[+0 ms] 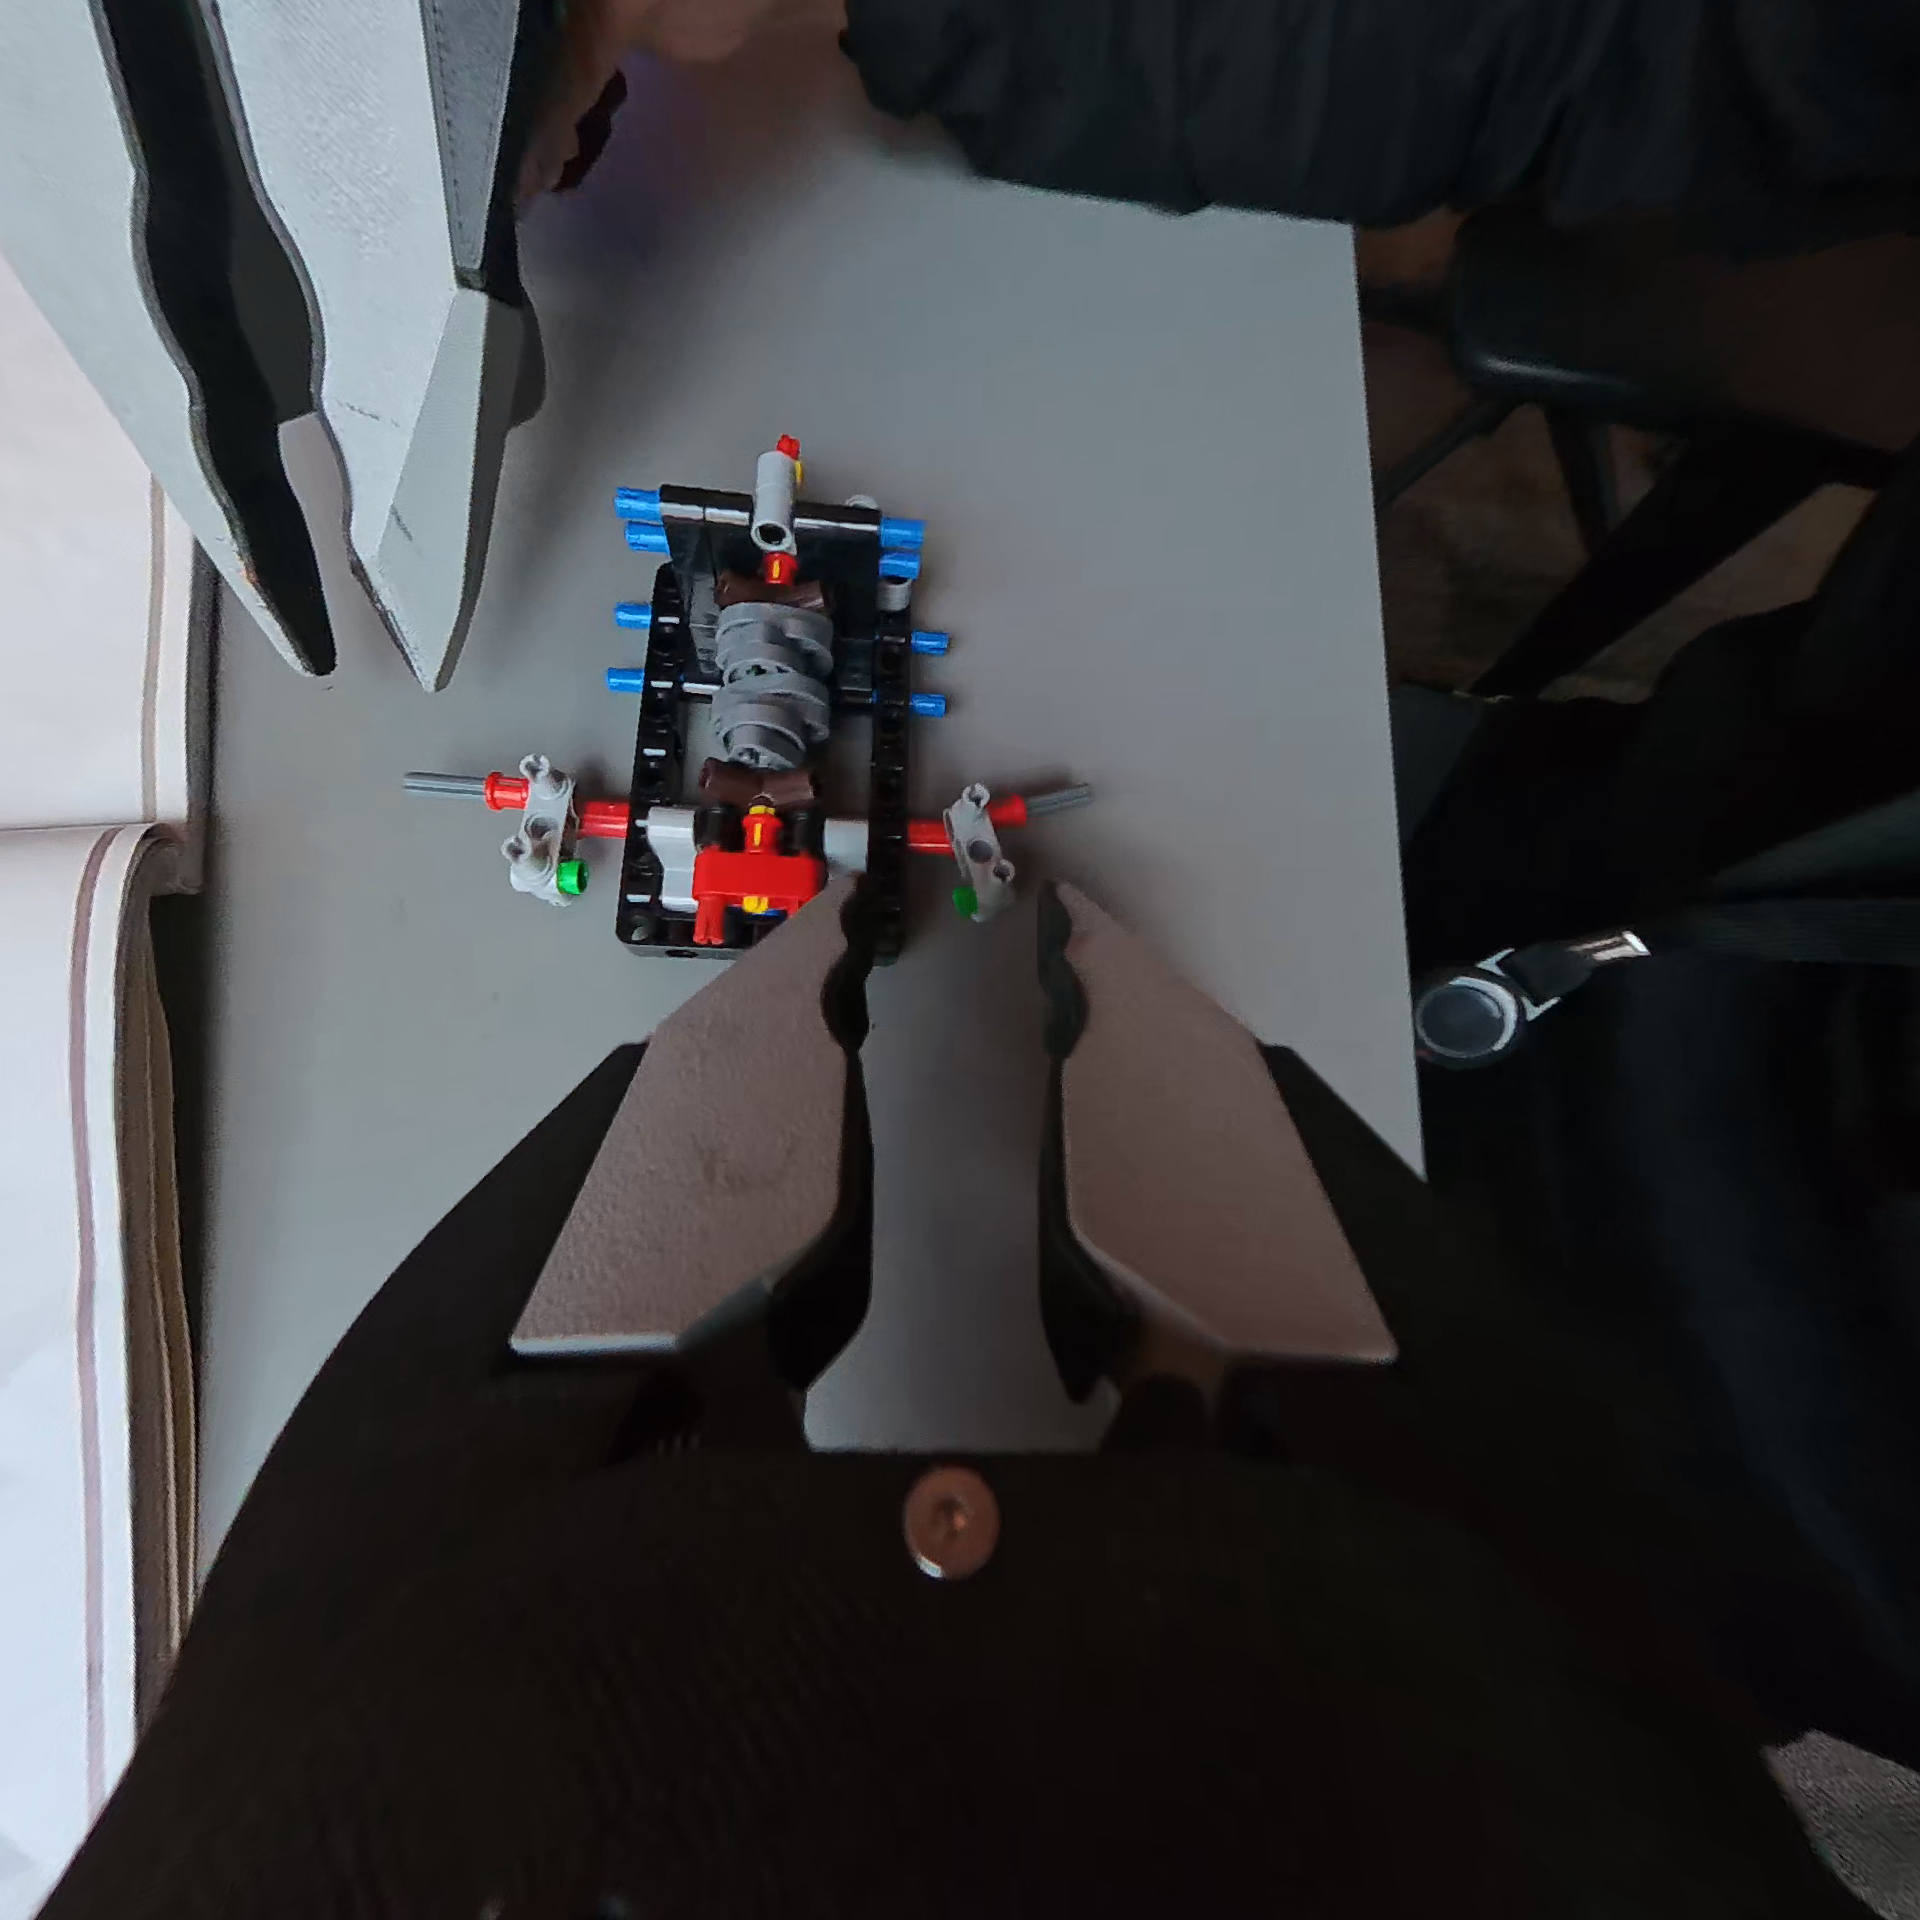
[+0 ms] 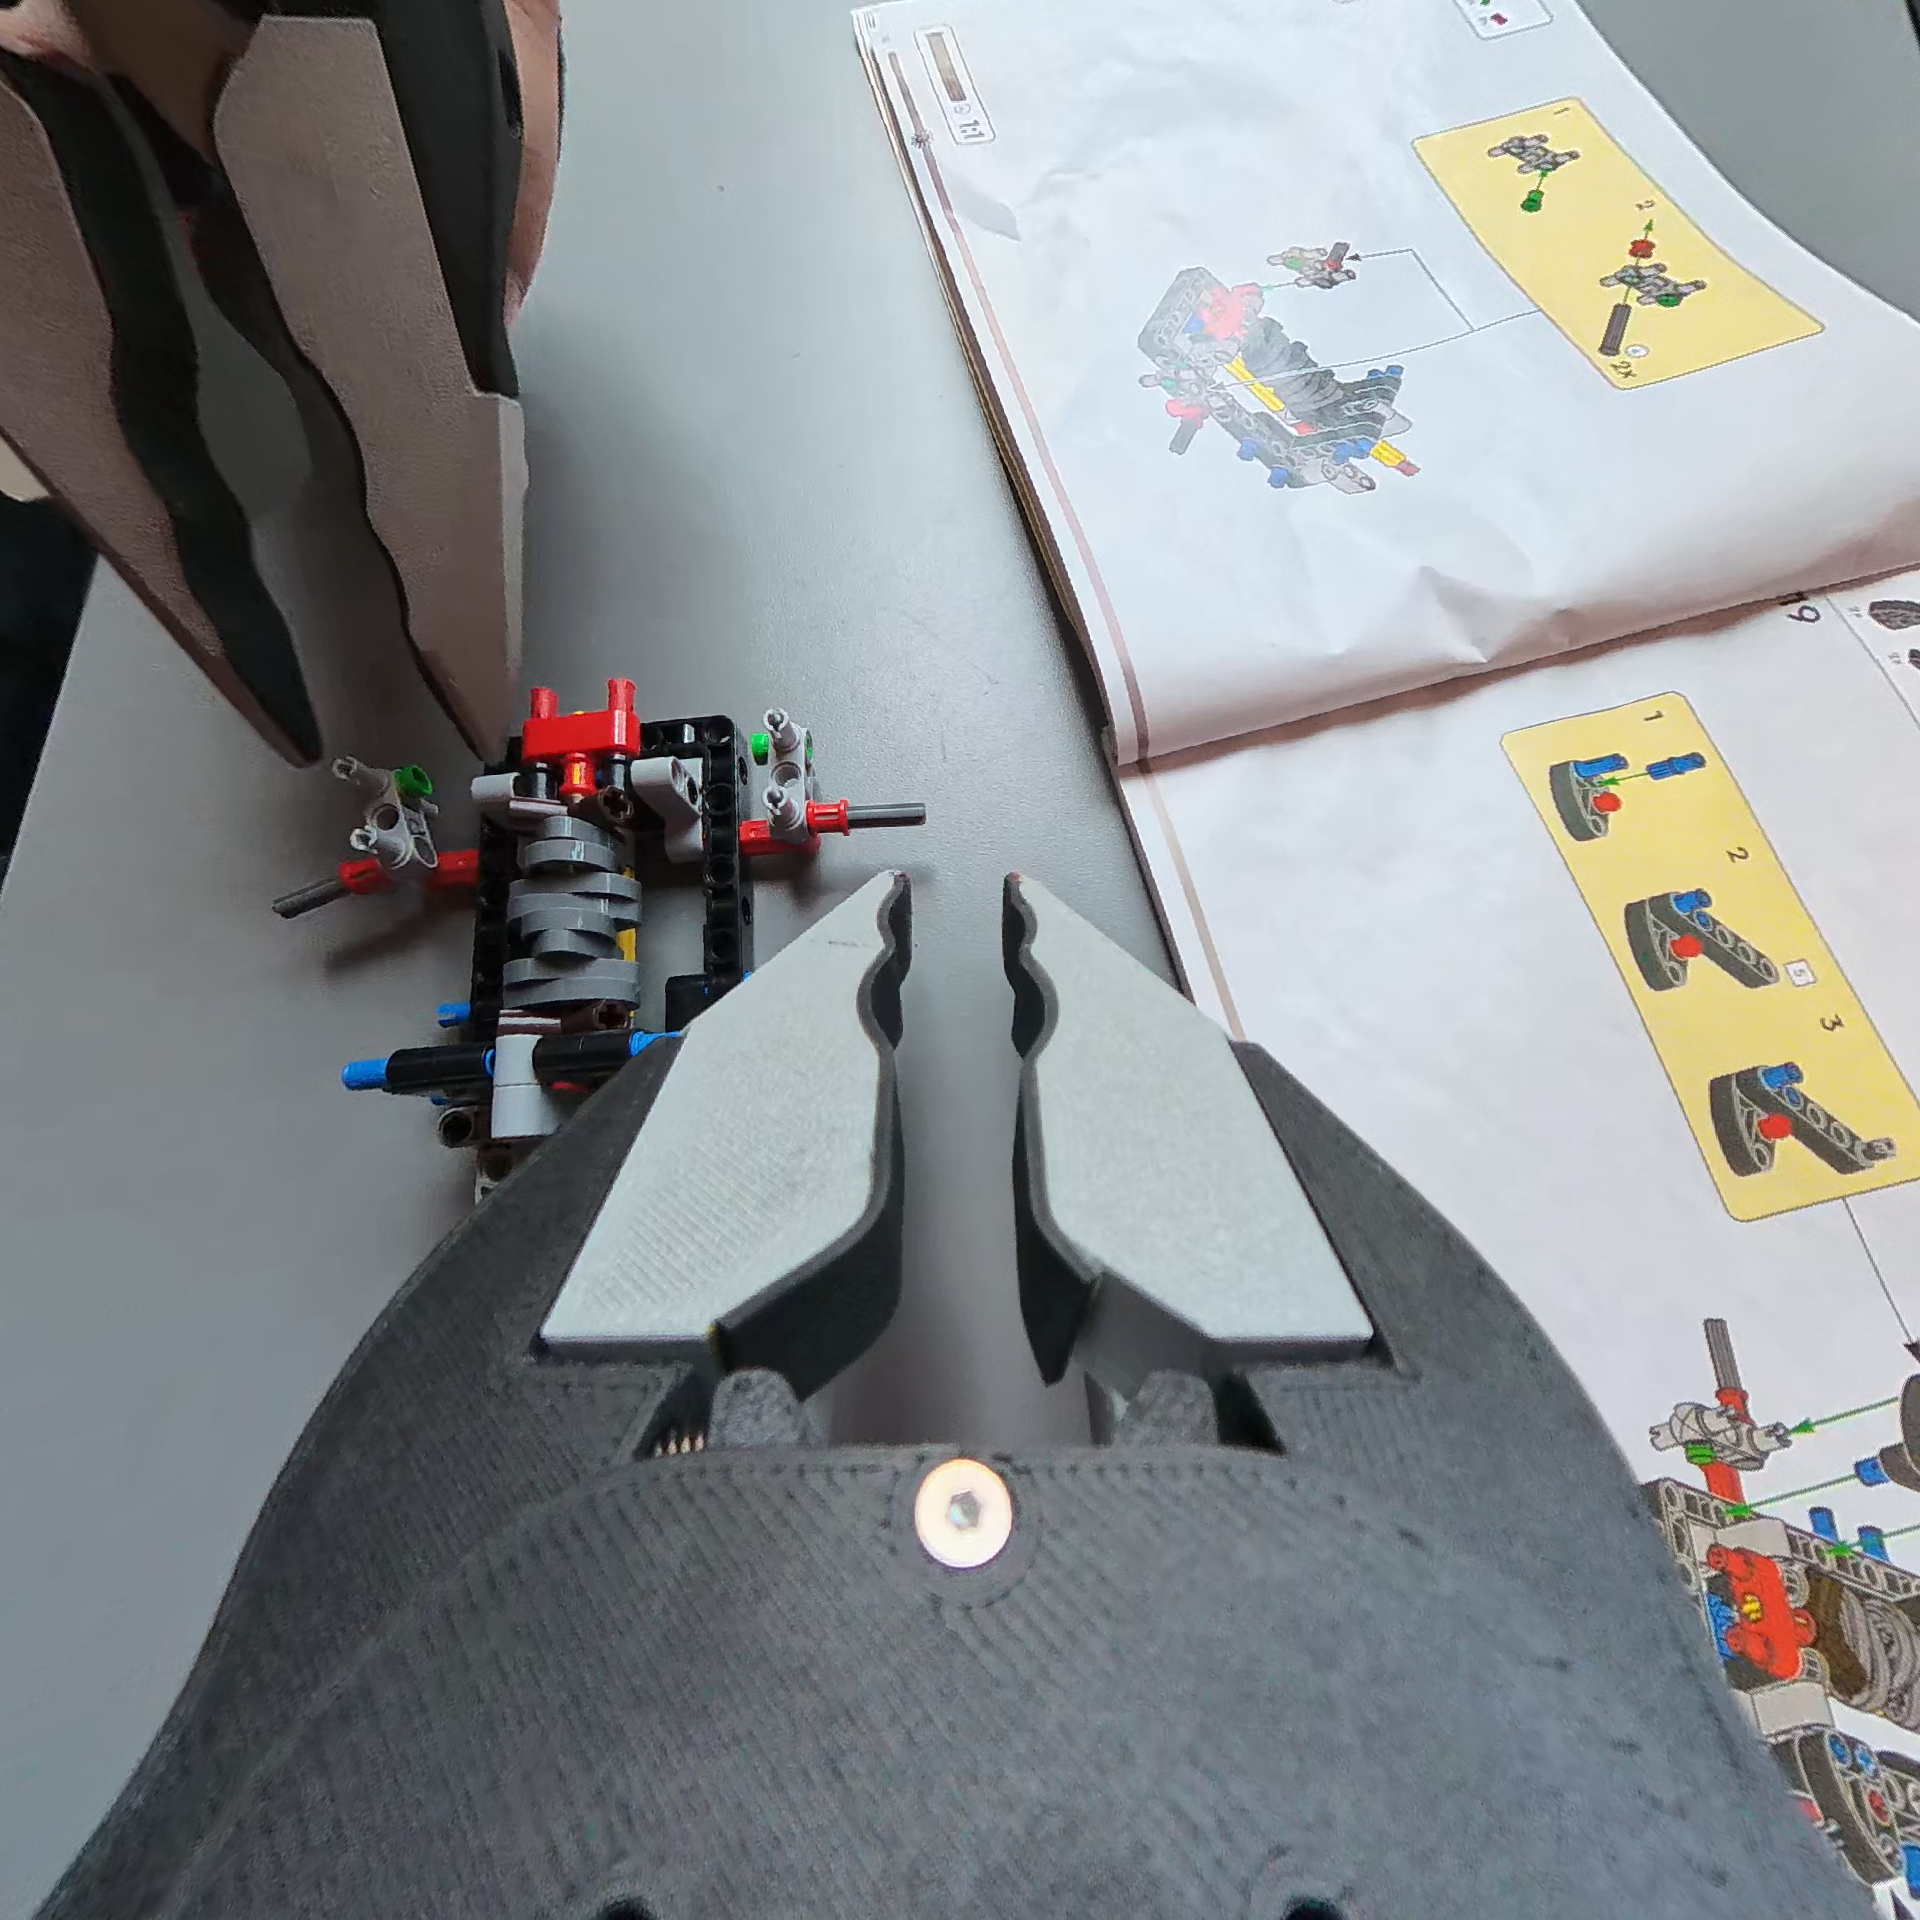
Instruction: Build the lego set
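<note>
Black-framed, the one lego assembly point(image 1: 764, 707) is lying flat on the grey table point(image 1: 1143, 468), and it is looking light, rigid, yet fragile at its two jutting red axles; gripping the frame's long sides is probably safest. Both tools are sitting spread and empty: left gripper point(image 1: 945, 914) at its six o'clock, right gripper point(image 2: 956, 883) opposite. One open instruction booklet point(image 2: 1403, 540) is lying at the right gripper's three o'clock.

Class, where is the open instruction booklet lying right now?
In the right wrist view the instruction booklet lies open on the grey table, right of the lego model.
</note>
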